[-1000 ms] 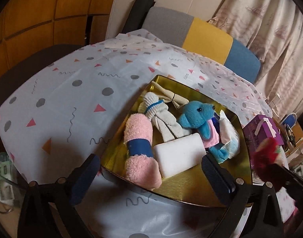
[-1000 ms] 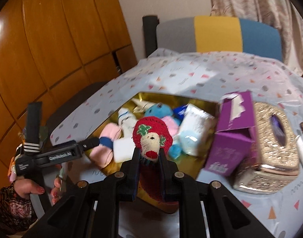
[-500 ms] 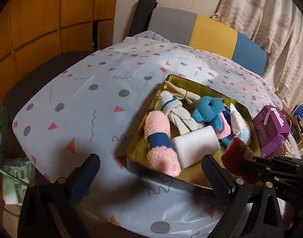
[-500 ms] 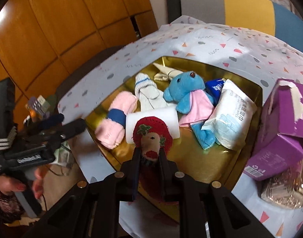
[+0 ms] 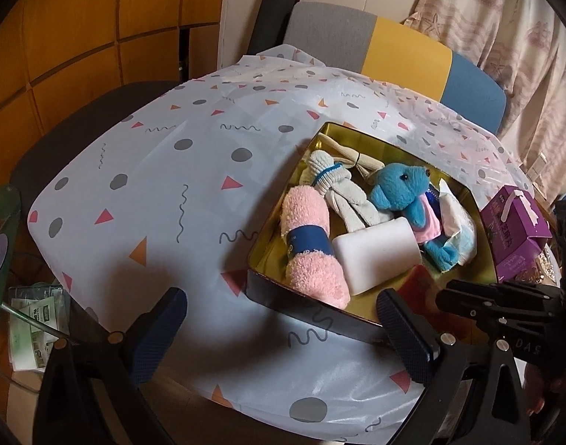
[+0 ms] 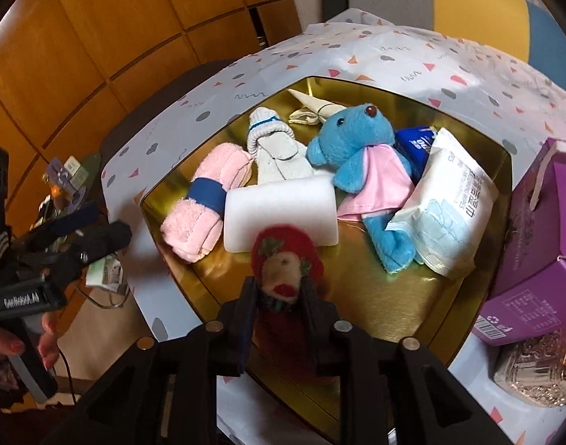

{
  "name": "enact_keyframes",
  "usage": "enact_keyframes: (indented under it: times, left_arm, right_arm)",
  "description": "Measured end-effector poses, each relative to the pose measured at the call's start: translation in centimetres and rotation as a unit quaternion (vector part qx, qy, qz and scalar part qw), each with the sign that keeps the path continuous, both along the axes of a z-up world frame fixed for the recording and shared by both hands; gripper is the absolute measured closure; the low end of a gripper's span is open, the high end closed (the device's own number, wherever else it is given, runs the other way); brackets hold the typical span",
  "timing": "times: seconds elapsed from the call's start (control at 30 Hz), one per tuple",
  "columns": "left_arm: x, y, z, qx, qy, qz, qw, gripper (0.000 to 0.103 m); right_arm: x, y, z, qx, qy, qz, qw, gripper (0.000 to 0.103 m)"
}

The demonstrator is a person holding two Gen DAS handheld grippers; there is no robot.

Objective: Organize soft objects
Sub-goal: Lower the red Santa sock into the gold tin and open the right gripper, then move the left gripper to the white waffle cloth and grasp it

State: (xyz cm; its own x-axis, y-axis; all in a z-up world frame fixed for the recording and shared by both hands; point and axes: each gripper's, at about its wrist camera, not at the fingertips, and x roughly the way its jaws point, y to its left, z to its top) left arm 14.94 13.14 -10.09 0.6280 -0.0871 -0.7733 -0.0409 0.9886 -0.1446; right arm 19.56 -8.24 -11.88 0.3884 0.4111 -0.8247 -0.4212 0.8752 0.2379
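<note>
The right gripper is hanging over the near part of the gold tin, with the red knitted doll sitting between its jaws. Those jaws have just been opening a little; the doll is between them, its lower body hidden behind the fingers, and I cannot tell whether the pads are pressing it or only flanking it. Its red cap is lying just in front of the white sponge block.

The doll is looking light and squashy (yarn over stuffing, by the look of it), so it is likely giving under any pinch and springing back once freed. Being fuzzy, it is unlikely to slip, though loose yarn could be snagging on a pad as the jaws part. The best hold is probably across the narrow body under the head, since the round cap would be bulging out sideways.

The other soft things are lying in the tin: a pink rolled towel with a blue band, a rolled white sock, a blue plush bear and a white tissue pack. A purple carton is standing on the desk just outside the tin's right wall.

The left gripper is hovering over the patterned cloth near the tin's front corner, jaws spread wide and holding nothing.
</note>
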Motion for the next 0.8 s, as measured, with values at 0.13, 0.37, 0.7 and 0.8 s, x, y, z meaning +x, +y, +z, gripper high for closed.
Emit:
enact_keyframes:
  times: [0.13,0.37,0.7,0.8]
  left_arm:
    - [-0.2,-0.4,0.0,0.003,0.001,-0.005,1.0000,0.000]
    - [0.0,-1.5,-0.3,0.029,0.013,-0.006,0.9995,0.000]
    - [-0.6,-3.6,0.8,0.062,0.005,-0.024,0.9977,0.000]
    - [-0.8,-4.4,1.0,0.069,0.004,-0.030,0.9971,0.000]
  right_arm:
    - [-0.1,-0.2,0.1,-0.008,-0.005,-0.017,1.000,0.071]
    - [-1.5,-1.1,1.3,0.000,-0.030,-0.027,0.999,0.071]
    - [-4.6,-3.0,3.4,0.042,-0.053,-0.047,0.997,0.070]
    - [-5.9,-3.8,4.1,0.052,-0.061,-0.050,0.995,0.070]
